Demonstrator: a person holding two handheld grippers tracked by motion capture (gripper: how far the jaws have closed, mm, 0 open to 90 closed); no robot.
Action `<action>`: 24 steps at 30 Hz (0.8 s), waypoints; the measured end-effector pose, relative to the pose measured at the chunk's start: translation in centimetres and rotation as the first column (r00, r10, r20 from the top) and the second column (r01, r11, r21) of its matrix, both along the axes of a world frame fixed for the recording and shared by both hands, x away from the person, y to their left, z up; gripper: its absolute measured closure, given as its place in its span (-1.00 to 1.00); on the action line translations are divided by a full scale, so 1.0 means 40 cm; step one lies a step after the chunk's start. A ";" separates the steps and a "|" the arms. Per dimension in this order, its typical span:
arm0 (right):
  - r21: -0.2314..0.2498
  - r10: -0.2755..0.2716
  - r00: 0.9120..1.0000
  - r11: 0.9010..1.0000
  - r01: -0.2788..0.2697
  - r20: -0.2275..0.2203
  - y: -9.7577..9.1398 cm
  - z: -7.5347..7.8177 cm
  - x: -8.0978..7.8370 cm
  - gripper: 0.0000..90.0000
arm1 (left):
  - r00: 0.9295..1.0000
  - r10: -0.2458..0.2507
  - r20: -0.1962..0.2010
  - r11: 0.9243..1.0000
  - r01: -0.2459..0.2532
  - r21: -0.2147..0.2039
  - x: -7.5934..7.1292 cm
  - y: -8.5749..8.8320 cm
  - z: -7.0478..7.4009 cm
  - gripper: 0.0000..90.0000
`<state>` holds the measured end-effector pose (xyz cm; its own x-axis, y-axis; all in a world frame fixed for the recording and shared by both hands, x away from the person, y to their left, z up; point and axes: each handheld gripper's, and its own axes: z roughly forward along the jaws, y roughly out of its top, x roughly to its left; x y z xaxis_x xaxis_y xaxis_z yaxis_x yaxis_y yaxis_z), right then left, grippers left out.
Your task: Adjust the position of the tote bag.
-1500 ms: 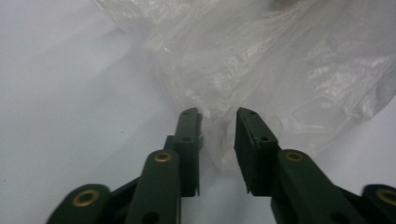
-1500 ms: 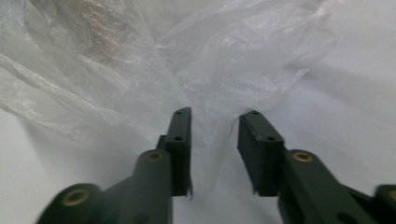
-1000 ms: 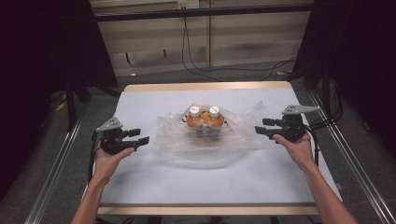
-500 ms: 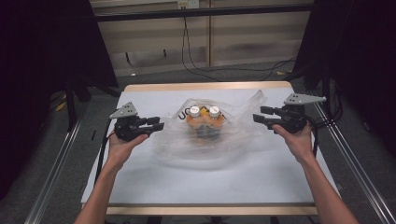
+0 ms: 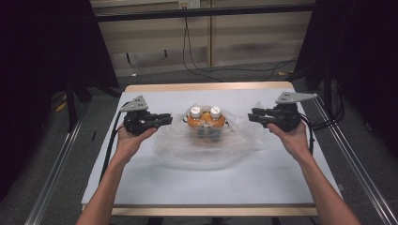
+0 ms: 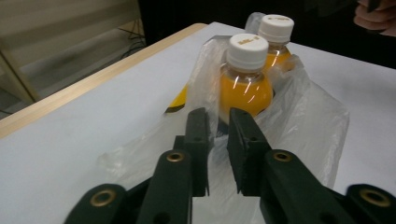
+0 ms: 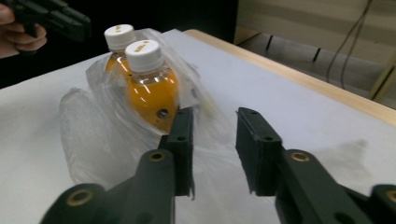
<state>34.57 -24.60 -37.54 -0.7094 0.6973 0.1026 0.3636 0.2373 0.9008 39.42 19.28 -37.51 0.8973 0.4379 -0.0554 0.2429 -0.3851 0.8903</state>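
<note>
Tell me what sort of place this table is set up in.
Probably a lab or recording rig, not a home: a white-topped table on a metal rail frame, dark curtains at both sides, and loose cables down a plain wall.

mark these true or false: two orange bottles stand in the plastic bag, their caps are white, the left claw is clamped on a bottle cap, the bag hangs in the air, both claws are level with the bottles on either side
1. Two orange bottles stand in the clear plastic bag. True.
2. The caps are white. True.
3. The left claw is clamped on a bottle cap. False: its nearly shut jaws sit at the bag's plastic, below the caps.
4. The bag hangs in the air. False: it rests on the table.
5. The left claw and right claw flank the bottles. True.
</note>
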 end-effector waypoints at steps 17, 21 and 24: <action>-0.076 0.124 0.989 0.989 -0.130 -0.076 0.151 -0.067 0.080 1.00 | 0.998 -0.039 -0.058 0.996 0.043 0.077 0.065 -0.100 -0.057 0.93; -0.099 0.117 0.988 0.987 -0.128 -0.104 0.150 -0.083 0.086 1.00 | 0.997 -0.022 -0.070 0.993 0.030 0.114 0.076 -0.098 -0.067 0.93; -0.104 0.133 0.980 0.983 -0.149 -0.147 0.154 -0.119 0.091 1.00 | 0.995 -0.024 -0.093 0.992 0.035 0.123 0.086 -0.102 -0.091 0.93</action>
<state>38.19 -18.45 -42.30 -0.7857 0.6042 0.1329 0.4390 0.3930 0.8080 42.87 15.18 -41.13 0.9037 0.4198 -0.0841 0.3076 -0.5000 0.8096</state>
